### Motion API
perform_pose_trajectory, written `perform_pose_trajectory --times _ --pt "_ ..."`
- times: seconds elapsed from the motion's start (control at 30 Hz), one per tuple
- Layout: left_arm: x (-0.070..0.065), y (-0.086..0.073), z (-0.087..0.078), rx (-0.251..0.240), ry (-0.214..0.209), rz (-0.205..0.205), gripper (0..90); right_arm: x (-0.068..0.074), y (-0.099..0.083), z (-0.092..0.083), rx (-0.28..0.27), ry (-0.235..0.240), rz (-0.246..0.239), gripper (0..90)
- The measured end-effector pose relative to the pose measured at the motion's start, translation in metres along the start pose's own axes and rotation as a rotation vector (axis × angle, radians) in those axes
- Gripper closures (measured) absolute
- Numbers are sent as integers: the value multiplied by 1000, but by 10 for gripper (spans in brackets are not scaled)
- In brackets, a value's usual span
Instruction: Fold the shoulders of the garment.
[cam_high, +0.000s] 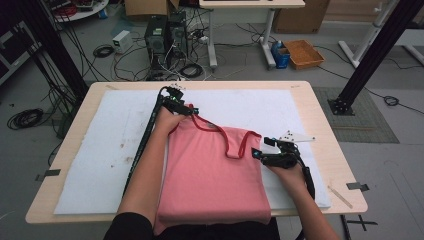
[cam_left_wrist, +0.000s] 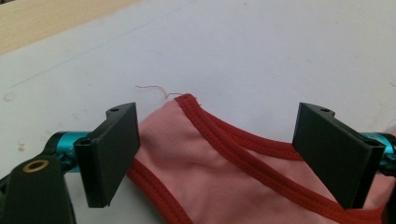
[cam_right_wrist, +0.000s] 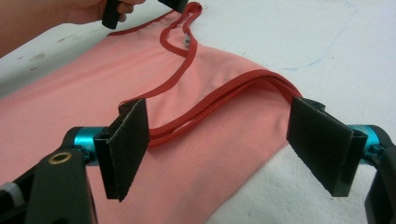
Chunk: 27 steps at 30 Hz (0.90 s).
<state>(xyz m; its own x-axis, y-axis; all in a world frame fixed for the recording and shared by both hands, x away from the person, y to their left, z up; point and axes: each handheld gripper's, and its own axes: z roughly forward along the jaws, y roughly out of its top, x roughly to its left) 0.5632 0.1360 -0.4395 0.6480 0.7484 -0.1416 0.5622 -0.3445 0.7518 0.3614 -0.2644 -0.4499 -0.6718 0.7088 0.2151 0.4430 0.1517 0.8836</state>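
White padding (cam_high: 100, 150) covers the desk (cam_high: 320, 115) under a pink tank top (cam_high: 212, 170). Left claw (cam_left_wrist: 215, 154) gapes wide astride one red-trimmed strap (cam_left_wrist: 187, 100). Right claw (cam_right_wrist: 229, 149) gapes wide astride the other, gripping nothing.

No text, label, brand, number or sign can be read on anything in these pictures.

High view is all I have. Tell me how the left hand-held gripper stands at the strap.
Observer: The left hand-held gripper is open; its jaws stand either side of the pink top's strap tip, touching neither side.
Operator: Report the right one.
Observer: The right hand-held gripper is open too, with the other strap lying between its jaws.
Operator: Give me any detail at the left tip.
Observer: A loose thread trails from it onto the white mat.
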Motion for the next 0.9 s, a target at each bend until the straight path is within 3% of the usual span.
perform_pose_trajectory --times 0.13,0.3,0.43,0.5,0.53,0.6,0.7,0.8,0.9 --pt "2 0 1 0 21 13 159 0 0 0 -2 -1 -3 212" --pt "1 -1 2 34 99 63 208 0 0 0 1 0 -1 212" --pt "0 -2 4 59 134 92 257 0 0 0 2 -1 -2 212" --pt "-4 -1 4 67 142 129 358 0 0 0 1 -1 -5 213" --pt "-5 -2 4 60 123 120 427 1 0 0 2 -1 -6 212" --pt "-8 -2 5 51 127 108 537 1 0 1 1 -4 -12 212" --pt "-14 -2 5 52 122 143 709 1 0 1 3 -5 -16 213" --pt "-18 -1 3 44 133 185 783 2 0 1 2 -7 -22 212" --pt "-17 0 -2 18 104 178 805 2 0 1 3 -5 -25 212"
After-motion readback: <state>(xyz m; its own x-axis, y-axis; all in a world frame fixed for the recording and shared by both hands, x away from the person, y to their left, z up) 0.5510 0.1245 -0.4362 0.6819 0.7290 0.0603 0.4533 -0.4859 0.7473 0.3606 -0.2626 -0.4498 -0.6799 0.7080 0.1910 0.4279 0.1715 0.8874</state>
